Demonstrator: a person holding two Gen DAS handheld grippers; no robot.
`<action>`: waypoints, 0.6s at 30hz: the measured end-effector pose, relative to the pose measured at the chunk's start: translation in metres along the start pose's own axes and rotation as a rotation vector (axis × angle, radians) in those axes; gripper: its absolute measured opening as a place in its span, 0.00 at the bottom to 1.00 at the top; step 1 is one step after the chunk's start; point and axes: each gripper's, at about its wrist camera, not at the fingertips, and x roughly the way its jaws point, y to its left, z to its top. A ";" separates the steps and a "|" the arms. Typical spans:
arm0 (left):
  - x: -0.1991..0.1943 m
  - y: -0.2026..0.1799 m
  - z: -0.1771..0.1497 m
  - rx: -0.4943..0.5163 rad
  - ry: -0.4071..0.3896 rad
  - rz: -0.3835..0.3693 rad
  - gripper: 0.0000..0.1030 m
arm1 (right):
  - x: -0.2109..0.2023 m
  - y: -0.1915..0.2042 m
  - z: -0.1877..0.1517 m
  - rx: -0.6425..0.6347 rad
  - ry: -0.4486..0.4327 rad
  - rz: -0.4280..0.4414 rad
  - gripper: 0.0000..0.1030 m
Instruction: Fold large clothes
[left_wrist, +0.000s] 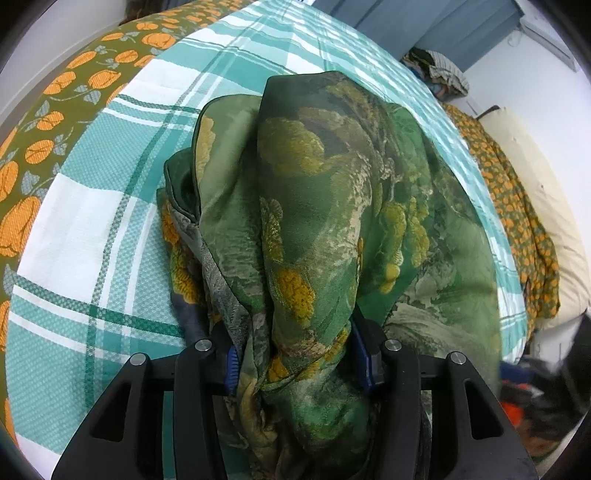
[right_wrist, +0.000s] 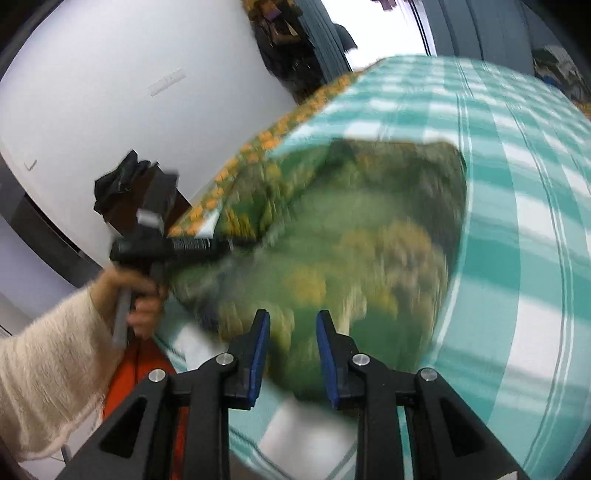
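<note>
Garment mid-fold: left tool clamped, right tool free

Garment (left_wrist: 332, 206), a green floral piece, lies bunched on the bed (left_wrist: 92, 240) ahead of both tools. Left tool (left_wrist: 295, 360) grips a thick gather of it between its pads. Right tool (right_wrist: 291, 350) has its jaws apart, nothing between them, hovering just above the near edge. My read: pinch one layer at that near edge, then carry both ends level so the fold lands flat. Left wrist view shows the clamp and bunching sharply; right wrist view is blurred but alone shows the left hand (right_wrist: 142, 302) beside the cloth.
</note>
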 end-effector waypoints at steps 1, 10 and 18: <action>0.000 -0.001 0.000 0.004 -0.002 0.009 0.50 | 0.010 -0.004 -0.002 0.012 0.015 -0.004 0.26; 0.003 -0.004 0.000 -0.007 -0.011 0.012 0.50 | 0.044 -0.010 -0.009 -0.010 0.008 -0.021 0.22; 0.001 -0.005 -0.004 -0.020 -0.014 0.014 0.50 | 0.023 0.006 -0.012 -0.018 -0.012 -0.060 0.25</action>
